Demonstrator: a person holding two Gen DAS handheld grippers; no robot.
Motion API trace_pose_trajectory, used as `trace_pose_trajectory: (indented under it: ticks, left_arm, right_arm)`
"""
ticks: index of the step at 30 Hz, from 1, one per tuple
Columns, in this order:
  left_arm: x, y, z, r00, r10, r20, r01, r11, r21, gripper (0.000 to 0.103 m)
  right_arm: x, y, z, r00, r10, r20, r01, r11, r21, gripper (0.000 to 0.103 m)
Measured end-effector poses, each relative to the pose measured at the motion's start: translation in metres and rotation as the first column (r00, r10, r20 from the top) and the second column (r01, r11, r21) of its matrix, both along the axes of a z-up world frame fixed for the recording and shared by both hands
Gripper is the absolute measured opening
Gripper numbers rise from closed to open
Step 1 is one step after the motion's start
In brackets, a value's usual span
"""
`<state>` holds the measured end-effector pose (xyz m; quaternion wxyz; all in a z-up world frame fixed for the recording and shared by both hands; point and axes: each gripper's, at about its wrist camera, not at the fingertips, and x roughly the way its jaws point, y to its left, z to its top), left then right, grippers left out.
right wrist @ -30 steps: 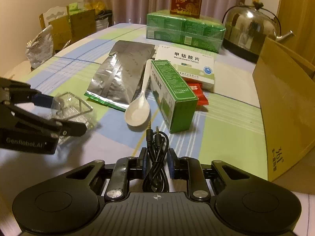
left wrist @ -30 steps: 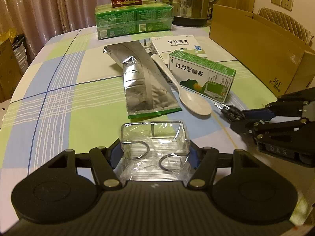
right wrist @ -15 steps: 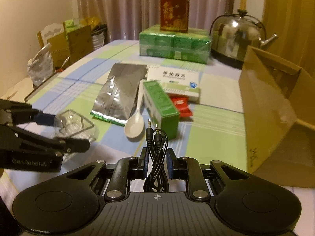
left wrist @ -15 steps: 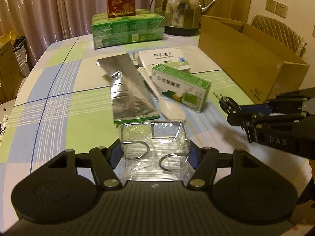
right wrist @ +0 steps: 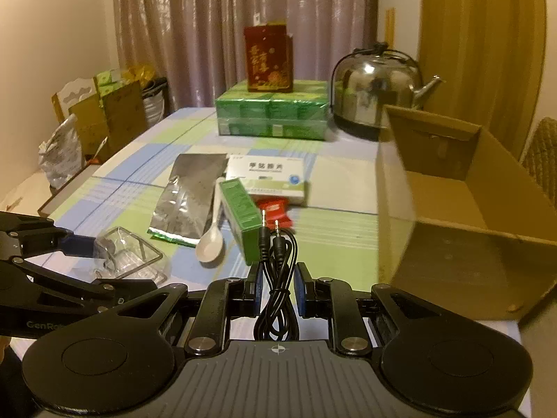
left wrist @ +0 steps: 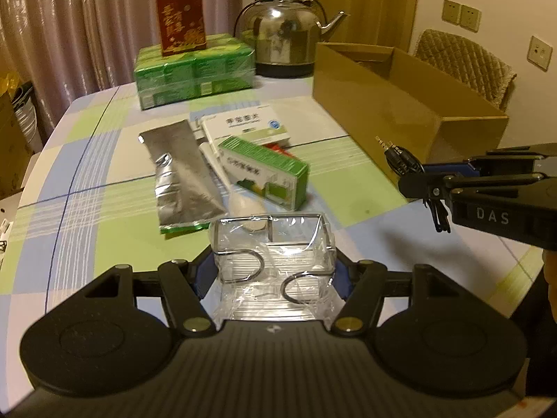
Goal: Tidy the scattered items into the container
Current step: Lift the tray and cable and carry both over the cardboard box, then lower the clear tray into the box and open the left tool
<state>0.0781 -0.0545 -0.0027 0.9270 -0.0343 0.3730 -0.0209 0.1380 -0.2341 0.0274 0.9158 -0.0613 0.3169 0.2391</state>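
My left gripper (left wrist: 273, 271) is shut on a clear plastic-wrapped wire holder (left wrist: 275, 244), held above the checked tablecloth. My right gripper (right wrist: 276, 289) is shut on a coiled black audio cable (right wrist: 278, 261), its two plugs sticking out forward. The open cardboard box (right wrist: 452, 244) stands to the right, just ahead of the right gripper. On the table lie a silver foil pouch (left wrist: 181, 174), a white spoon (left wrist: 240, 202), a green carton (left wrist: 268, 170), a white medicine box (left wrist: 247, 125) and a red sachet (right wrist: 275, 209).
At the back stand a steel kettle (left wrist: 282, 45), shrink-wrapped green packs (left wrist: 195, 73) and a red box (left wrist: 179, 17) on top of them. A padded chair (left wrist: 463, 62) is behind the cardboard box. Bags and cartons sit beyond the table's left edge.
Both grippers have risen and drawn back from the table items while keeping their loads. The cardboard box's open top has come into the right wrist view.
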Motion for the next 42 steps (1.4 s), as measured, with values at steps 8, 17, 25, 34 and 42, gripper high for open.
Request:
trace_pose_trajectory:
  ticks: [8, 17, 25, 34, 42]
  left_arm:
    - [0.010, -0.026, 0.017, 0.999, -0.044, 0.022, 0.044, 0.999, 0.004, 0.061]
    - [0.045, -0.064, 0.043, 0.989, -0.124, 0.080, 0.125, 0.992, -0.011, 0.061]
    - [0.084, -0.106, 0.072, 0.968, -0.206, 0.145, 0.210, 0.978, -0.011, 0.061]
    - [0.130, -0.145, 0.085, 0.948, -0.270, 0.166, 0.275, 0.961, -0.009, 0.061]
    - [0.160, -0.167, 0.080, 0.941, -0.297, 0.165, 0.303, 0.953, -0.014, 0.061]
  right_arm:
    - [-0.002, -0.028, 0.021, 0.998, -0.043, 0.046, 0.042, 0.999, 0.021, 0.015]
    - [0.020, -0.071, 0.055, 0.983, -0.132, 0.127, 0.129, 0.991, 0.034, 0.015]
    - [0.055, -0.119, 0.073, 0.960, -0.215, 0.178, 0.213, 0.977, 0.032, 0.015]
    - [0.090, -0.156, 0.072, 0.949, -0.260, 0.180, 0.258, 0.966, 0.031, 0.015]
    - [0.110, -0.176, 0.059, 0.947, -0.281, 0.155, 0.279, 0.960, 0.035, 0.015]
